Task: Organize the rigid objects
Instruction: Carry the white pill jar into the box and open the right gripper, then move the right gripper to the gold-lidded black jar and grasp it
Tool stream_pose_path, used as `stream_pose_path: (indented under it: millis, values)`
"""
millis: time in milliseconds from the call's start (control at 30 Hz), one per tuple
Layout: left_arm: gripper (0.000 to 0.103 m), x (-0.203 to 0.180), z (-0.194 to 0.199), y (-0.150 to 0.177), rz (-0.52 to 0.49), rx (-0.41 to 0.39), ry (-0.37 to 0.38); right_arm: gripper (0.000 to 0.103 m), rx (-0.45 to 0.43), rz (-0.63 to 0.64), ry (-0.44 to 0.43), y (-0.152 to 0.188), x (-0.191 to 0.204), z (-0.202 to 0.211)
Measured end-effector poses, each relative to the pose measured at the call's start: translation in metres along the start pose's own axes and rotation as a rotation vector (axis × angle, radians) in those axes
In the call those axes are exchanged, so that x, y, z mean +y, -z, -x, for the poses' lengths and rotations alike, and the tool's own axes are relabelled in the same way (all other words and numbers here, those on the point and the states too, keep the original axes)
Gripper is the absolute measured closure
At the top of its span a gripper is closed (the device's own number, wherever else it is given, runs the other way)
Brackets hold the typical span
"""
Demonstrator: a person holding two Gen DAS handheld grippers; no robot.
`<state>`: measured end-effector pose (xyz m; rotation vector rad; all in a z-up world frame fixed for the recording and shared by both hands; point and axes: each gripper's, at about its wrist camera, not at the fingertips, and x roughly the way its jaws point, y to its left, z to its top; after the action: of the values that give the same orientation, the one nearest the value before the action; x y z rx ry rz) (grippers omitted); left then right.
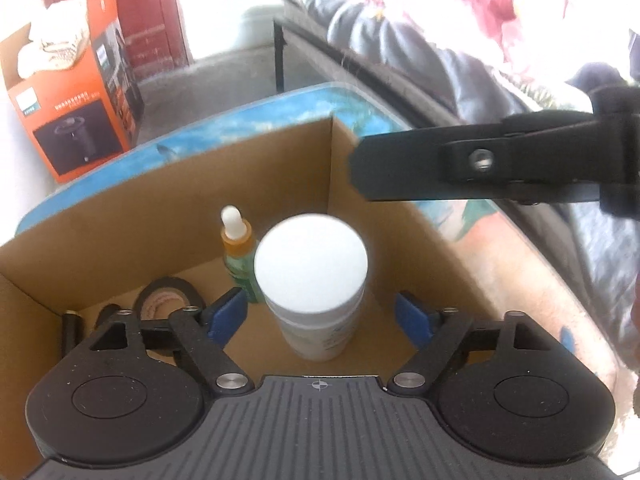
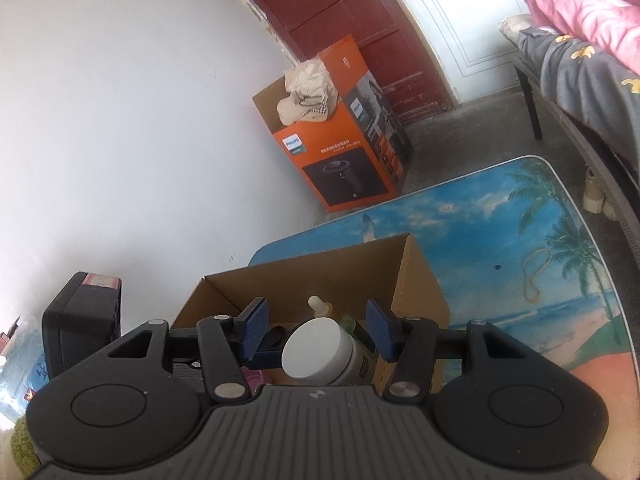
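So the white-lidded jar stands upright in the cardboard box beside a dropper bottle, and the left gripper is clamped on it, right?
Not quite. The left gripper is open: in the left wrist view its blue pads stand clear on either side of the white-lidded jar. The rest holds: the jar stands upright in the cardboard box beside the dropper bottle.

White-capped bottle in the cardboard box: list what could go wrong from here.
1. The white-capped bottle stands between the open left hand-held gripper pads; a crooked withdrawal could tip it.
2. It stands close beside the dropper bottle, which could topple with it.
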<state>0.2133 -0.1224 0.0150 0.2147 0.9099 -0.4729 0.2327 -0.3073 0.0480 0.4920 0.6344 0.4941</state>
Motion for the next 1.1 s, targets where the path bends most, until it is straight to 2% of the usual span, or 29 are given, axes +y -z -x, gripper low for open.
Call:
stream_pose_path:
  millis: [67,267,333,367,533,667,800,867,1100]
  values:
    - [0.014,-0.002,0.014,-0.004,0.01,-0.048,0.0,0.041,-0.026,-0.001,0.006,0.001,0.004,0.013]
    - [0.004,0.007,0.08,0.015,0.081,-0.202,0.02,0.019,-0.127,0.014,-0.01,0.015,0.029,0.067]
    - [0.002,0.015,0.099,0.02,0.106,-0.247,0.02,0.003,-0.15,0.021,-0.01,0.022,0.038,0.083]
    - [0.0,0.016,0.107,0.026,0.116,-0.268,0.015,0.001,-0.16,0.031,-0.009,0.026,0.043,0.091]
    - [0.0,0.032,0.14,0.066,0.181,-0.34,-0.051,0.0,-0.161,0.141,0.05,0.05,0.081,0.112]
    - [0.0,0.043,0.16,0.109,0.232,-0.347,-0.115,0.0,-0.133,0.202,0.093,0.073,0.108,0.113]
    - [0.0,0.061,0.16,0.14,0.306,-0.339,-0.154,0.0,-0.085,0.189,0.119,0.093,0.123,0.098]
    - [0.0,0.071,0.159,0.15,0.342,-0.327,-0.162,0.0,-0.052,0.163,0.099,0.103,0.126,0.085]
    - [0.0,0.092,0.138,0.174,0.379,-0.296,-0.225,0.0,0.133,0.038,-0.067,0.132,0.137,0.026]
